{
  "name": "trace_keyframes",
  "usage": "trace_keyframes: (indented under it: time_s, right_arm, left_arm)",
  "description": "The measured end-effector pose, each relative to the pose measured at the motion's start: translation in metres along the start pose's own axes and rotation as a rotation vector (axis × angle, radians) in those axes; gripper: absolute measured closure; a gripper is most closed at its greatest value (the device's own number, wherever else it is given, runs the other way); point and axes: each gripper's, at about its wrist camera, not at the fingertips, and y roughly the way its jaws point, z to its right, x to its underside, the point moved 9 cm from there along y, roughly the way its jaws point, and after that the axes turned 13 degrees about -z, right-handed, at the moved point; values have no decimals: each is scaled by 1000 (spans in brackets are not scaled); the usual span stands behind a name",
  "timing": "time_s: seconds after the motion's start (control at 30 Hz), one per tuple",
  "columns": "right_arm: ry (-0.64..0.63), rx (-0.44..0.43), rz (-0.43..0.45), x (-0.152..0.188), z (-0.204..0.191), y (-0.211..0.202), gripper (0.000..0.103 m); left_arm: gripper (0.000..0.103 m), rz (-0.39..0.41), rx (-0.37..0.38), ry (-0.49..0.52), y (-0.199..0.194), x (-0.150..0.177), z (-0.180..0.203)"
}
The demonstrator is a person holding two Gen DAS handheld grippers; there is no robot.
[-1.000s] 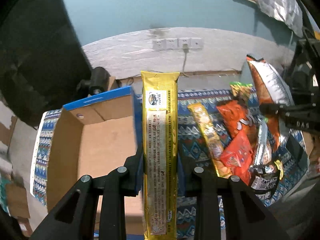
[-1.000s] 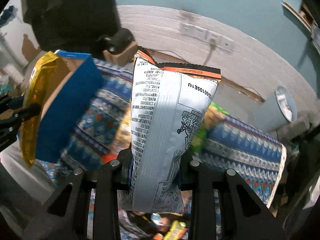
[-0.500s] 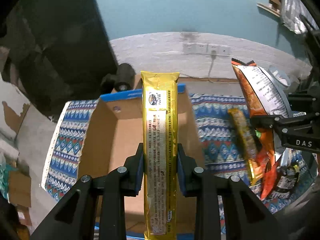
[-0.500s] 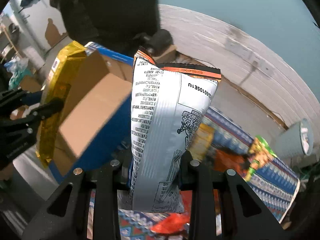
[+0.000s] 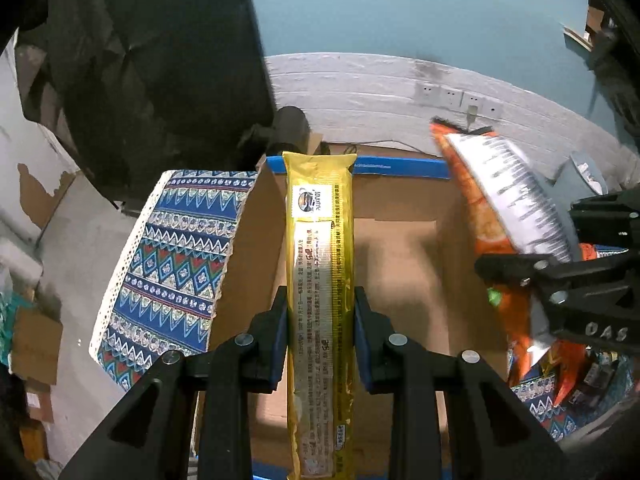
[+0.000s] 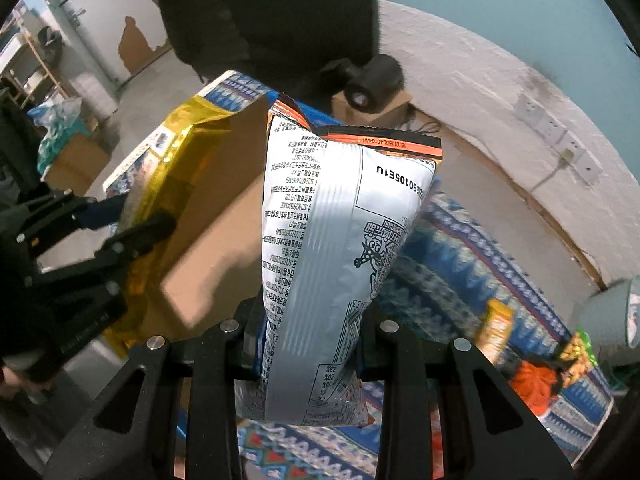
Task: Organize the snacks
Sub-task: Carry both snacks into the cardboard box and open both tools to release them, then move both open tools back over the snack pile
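- Left gripper (image 5: 320, 332): jaws closed on a long gold biscuit packet (image 5: 320, 280), held lengthwise above the open cardboard box (image 5: 400, 264).
- Right gripper (image 6: 310, 340): jaws clamped on a silver-backed, orange-edged chip bag (image 6: 340, 248), held upright beside the box's right wall.
- Cardboard box: blue-rimmed, standing on a blue patterned tablecloth (image 5: 180, 256).
- Remaining snack packets (image 6: 532, 372): lying on the cloth, well apart from the box.

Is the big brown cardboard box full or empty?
Empty, as far as it shows. The brown cardboard box shows only bare floor around the long gold snack packet that the left gripper holds above it.
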Motion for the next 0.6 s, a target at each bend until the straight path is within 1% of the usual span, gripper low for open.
trace_keyframes:
  time_s: [0.2,0.27,0.33,0.37,0.4,0.5,0.6]
  right_arm:
    - [-9,-14,-32,-9,-20,15,72]
    - [-16,-20,-35,-8,-25,15,68]
    - [-20,-24,-36,-7,-25,13,64]
    - [-18,-23,-33,-7,-26,14,61]
    - [-14,-21,-29,-7,-25,13,60]
    - [1,-6,-12,-4,-18,4,56]
    - [16,-4,9,1,-9,-9,50]
  left_arm:
    - [73,-11,9,-10,1,2,-4]
    - [72,-10,5,-6,0,2,-4]
    - [68,-3,-20,6,-3,2,-4]
    - [58,2,-32,9,-4,2,-4]
    - [52,7,-39,8,-5,2,-5]
    - [51,11,-41,9,-8,1,-3]
    - [51,14,-32,12,-11,2,0]
